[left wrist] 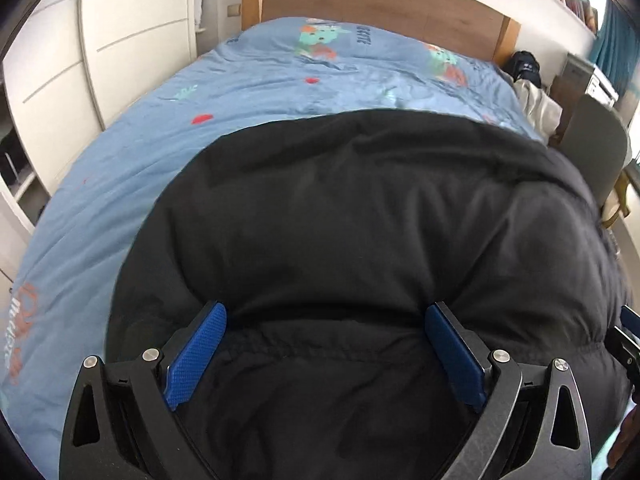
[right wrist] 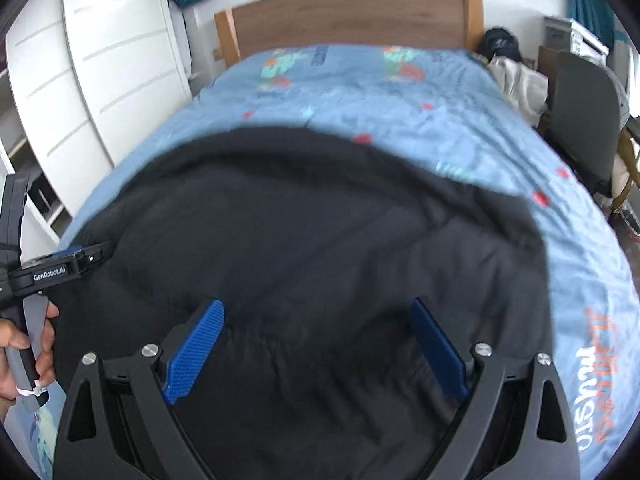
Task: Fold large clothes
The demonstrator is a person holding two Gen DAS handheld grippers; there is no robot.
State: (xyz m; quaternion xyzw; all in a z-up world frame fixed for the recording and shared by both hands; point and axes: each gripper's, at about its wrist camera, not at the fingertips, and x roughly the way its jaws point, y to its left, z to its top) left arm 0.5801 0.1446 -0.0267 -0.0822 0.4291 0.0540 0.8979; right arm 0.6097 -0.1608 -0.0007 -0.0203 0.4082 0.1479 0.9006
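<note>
While the bulky black quilted jacket (left wrist: 360,220) lies spread over the blue printed duvet (left wrist: 160,128) on the wooden-headboard bed (right wrist: 348,16), both grippers hang above its near edge. The left gripper (left wrist: 326,350) is spread wide, gripping nothing. The right gripper (right wrist: 318,346) is likewise wide apart and empty.

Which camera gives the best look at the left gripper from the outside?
The right wrist view. It shows the left gripper side-on at its left edge, with the hand on its handle. The left wrist view shows only its own open blue fingers over the black jacket.
</note>
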